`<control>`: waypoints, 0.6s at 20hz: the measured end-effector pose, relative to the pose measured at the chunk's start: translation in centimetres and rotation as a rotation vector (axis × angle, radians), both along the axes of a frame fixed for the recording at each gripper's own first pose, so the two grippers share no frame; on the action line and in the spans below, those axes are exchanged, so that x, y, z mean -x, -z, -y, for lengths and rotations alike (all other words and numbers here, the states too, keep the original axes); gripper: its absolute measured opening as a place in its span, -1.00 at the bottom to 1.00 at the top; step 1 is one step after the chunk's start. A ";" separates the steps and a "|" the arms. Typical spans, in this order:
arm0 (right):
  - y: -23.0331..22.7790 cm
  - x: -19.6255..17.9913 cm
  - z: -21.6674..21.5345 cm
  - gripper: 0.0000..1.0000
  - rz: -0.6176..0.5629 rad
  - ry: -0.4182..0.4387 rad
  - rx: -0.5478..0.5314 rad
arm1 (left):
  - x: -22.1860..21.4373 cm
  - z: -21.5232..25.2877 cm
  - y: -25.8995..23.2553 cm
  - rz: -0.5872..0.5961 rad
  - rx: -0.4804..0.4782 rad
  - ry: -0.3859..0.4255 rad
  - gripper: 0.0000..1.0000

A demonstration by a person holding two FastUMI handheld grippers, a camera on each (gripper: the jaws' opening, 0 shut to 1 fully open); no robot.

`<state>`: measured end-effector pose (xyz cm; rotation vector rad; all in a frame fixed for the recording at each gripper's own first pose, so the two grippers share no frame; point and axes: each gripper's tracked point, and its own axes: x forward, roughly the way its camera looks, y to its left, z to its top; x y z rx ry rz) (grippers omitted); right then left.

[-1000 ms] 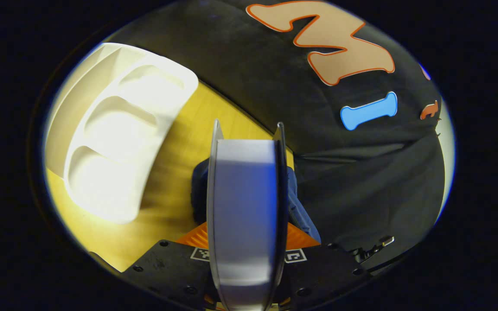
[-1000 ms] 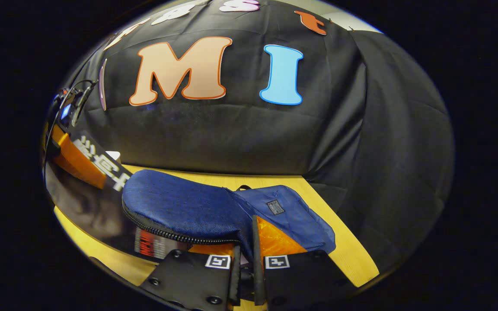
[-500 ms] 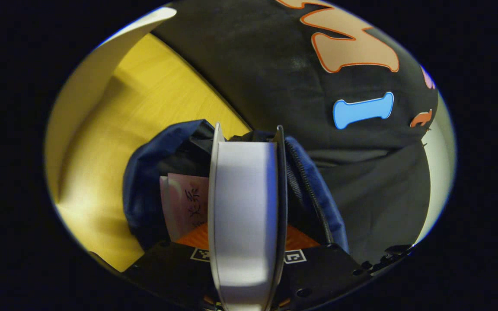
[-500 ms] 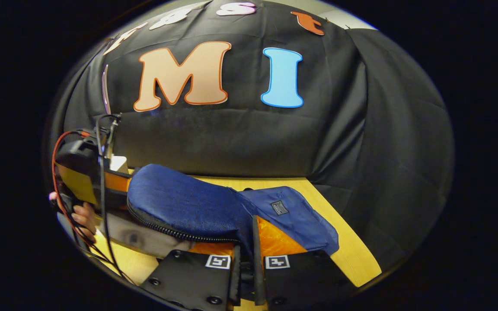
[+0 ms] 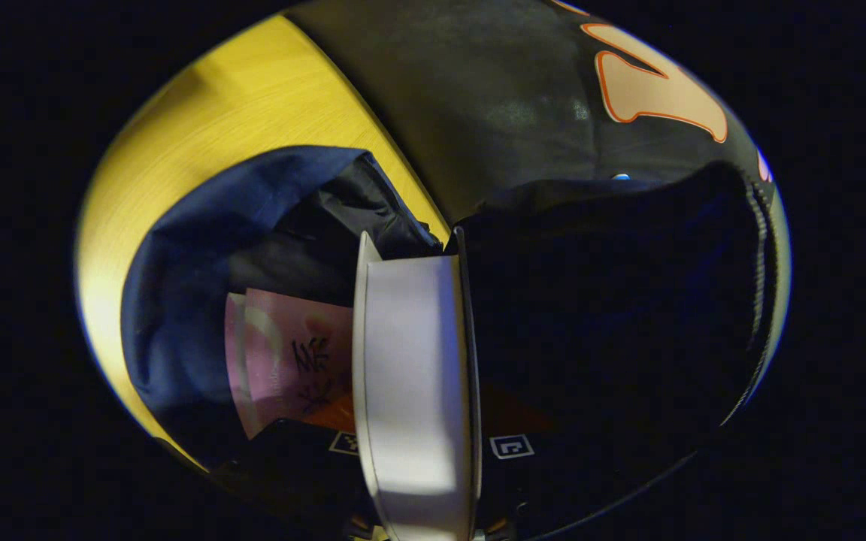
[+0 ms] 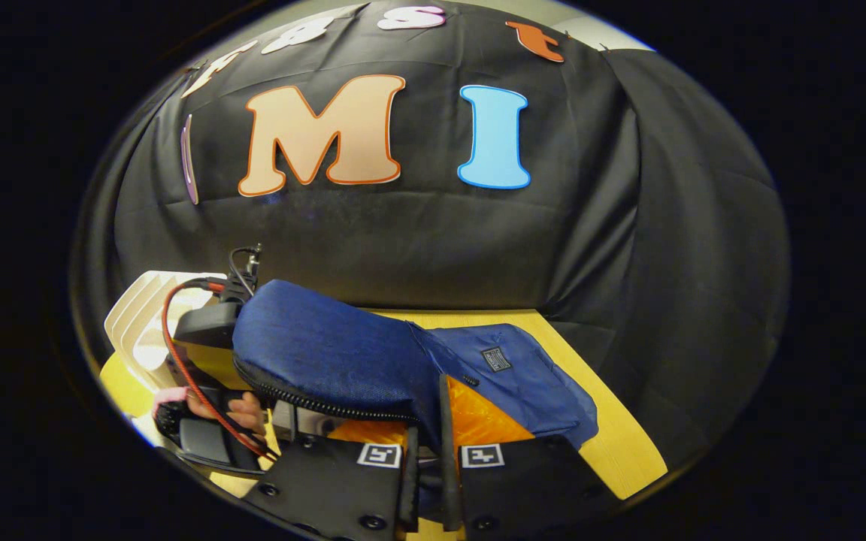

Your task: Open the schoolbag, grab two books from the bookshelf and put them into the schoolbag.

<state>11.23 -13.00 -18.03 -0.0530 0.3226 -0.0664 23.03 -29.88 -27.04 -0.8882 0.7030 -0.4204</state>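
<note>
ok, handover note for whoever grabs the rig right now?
Left claw: shut on a book, spine up, at the mouth of the open bag.
Right claw: shut on the bag's flap, holding it up.
A pink book already lies inside. The shelf stands behind the bag.
Done: bag open, first book in.
Left: push the second book in, let go.
</note>
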 end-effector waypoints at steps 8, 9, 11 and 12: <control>-0.3 -0.2 1.2 -0.70 0.010 0.052 -0.046 | 1.2 0.8 1.5 -0.032 -0.135 0.067 0.22; -0.5 -0.2 1.4 -0.70 0.012 0.058 -0.063 | 1.7 0.2 1.1 -0.021 -0.181 0.070 0.32; -0.6 -0.2 1.5 -0.68 0.011 0.062 -0.066 | 2.3 -1.1 1.0 -0.017 -0.293 0.052 0.74; -0.5 -0.2 1.6 -0.70 0.010 0.060 -0.061 | 3.0 -1.9 0.4 -0.020 -0.333 0.050 0.90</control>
